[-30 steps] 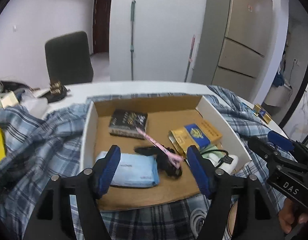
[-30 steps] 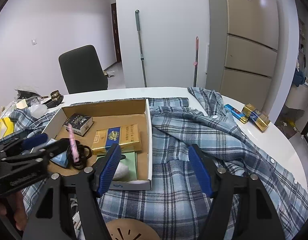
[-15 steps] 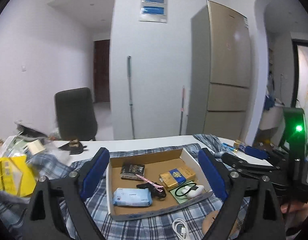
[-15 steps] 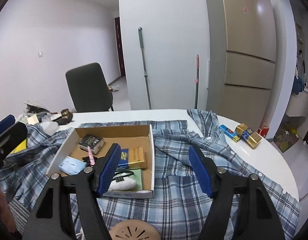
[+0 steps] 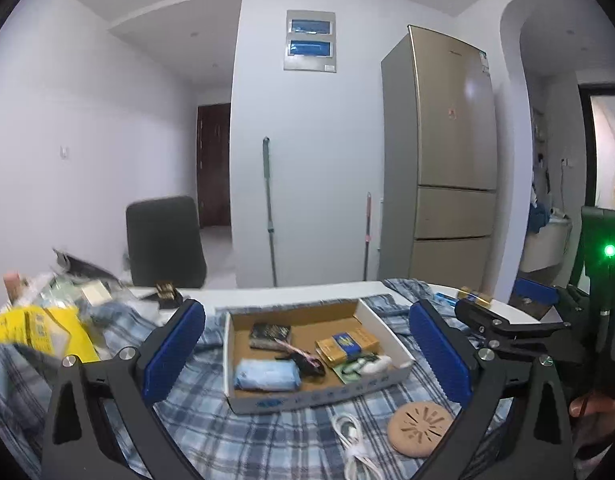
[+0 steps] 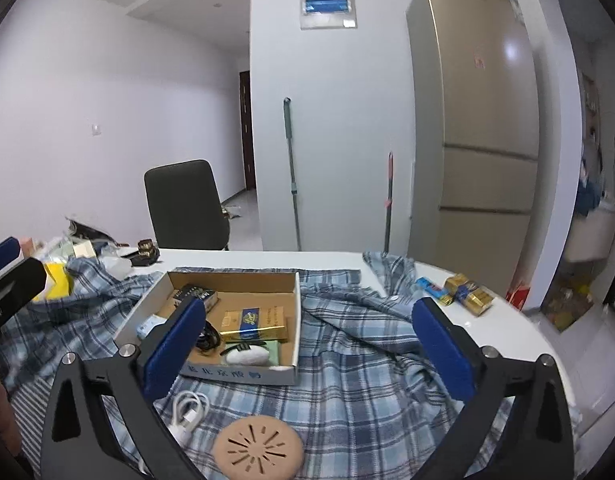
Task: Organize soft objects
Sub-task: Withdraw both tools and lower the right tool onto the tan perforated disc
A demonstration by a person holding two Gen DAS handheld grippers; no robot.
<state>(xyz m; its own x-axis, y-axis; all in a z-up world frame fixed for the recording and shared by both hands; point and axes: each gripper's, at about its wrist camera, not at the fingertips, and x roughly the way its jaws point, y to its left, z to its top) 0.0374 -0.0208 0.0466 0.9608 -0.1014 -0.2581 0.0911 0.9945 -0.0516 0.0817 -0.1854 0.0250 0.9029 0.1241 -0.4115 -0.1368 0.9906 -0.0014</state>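
A blue plaid shirt (image 5: 227,432) (image 6: 367,360) lies spread over the white table. On it sits a shallow cardboard box (image 5: 307,400) (image 6: 243,374) that holds a soft blue tissue pack (image 5: 266,375), a pink striped strip (image 5: 295,350), a gold-and-blue pack (image 5: 346,344) (image 6: 253,322) and a small black box (image 5: 269,334). My left gripper (image 5: 306,306) hovers back from the box, its jaws opening with nothing between them. My right gripper (image 6: 307,304) hangs over the shirt beside the box, its jaws also opening and empty.
A white cable (image 5: 353,440) (image 6: 189,406) and a round tan coaster (image 5: 419,426) (image 6: 258,446) lie on the shirt in front of the box. Yellow bag (image 5: 39,332) and clutter sit at the left. Gold packs (image 6: 467,294) lie at the right. A black chair (image 6: 185,204) stands behind the table.
Both grippers drew back and up from the box and their jaws spread wide. The pink strip, earlier at the left gripper's tips, now lies in the box.
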